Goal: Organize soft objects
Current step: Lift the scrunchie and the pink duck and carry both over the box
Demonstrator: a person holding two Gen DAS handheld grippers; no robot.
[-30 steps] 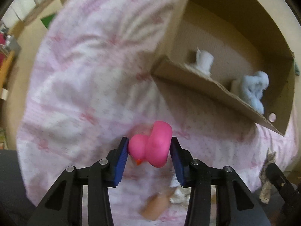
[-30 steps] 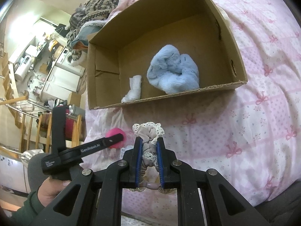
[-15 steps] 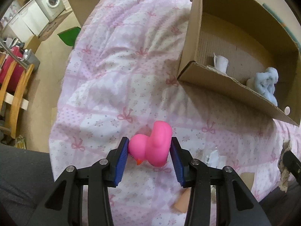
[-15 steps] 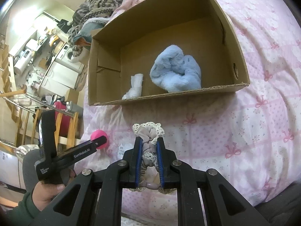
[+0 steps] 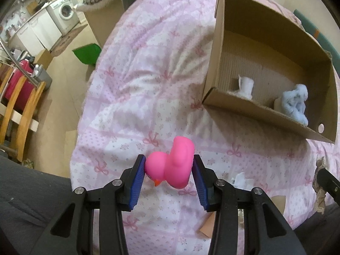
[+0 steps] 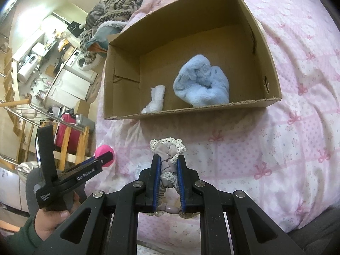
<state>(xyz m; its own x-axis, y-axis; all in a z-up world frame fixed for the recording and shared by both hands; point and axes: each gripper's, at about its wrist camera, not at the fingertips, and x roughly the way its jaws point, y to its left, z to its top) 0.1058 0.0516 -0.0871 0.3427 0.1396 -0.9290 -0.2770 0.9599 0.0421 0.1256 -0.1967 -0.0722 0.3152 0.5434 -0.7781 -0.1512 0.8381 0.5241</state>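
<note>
My left gripper (image 5: 169,165) is shut on a pink rubber duck (image 5: 172,165), held above the pink quilt, short of the cardboard box (image 5: 255,110). It shows at the left of the right wrist view (image 6: 102,161) with the duck (image 6: 102,150) at its tip. My right gripper (image 6: 168,159) is shut on a grey scrunchie with cream lace trim (image 6: 167,150), held in front of the box (image 6: 191,111). Inside the box lie a fluffy light-blue cloth (image 6: 201,85) and a small white cloth roll (image 6: 156,99).
The pink quilt (image 5: 148,74) covers the bed. A paper tag (image 5: 240,179) and brown card pieces (image 5: 210,225) lie on it near me. Patterned clothes (image 6: 114,6) are piled behind the box. Wooden chairs (image 5: 19,106), a green bin (image 5: 87,53) and a washing machine (image 5: 64,10) stand at left.
My left gripper with the duck has drawn back and up from the box, so more floor and bed show. My right gripper with the scrunchie has stayed nearly still.
</note>
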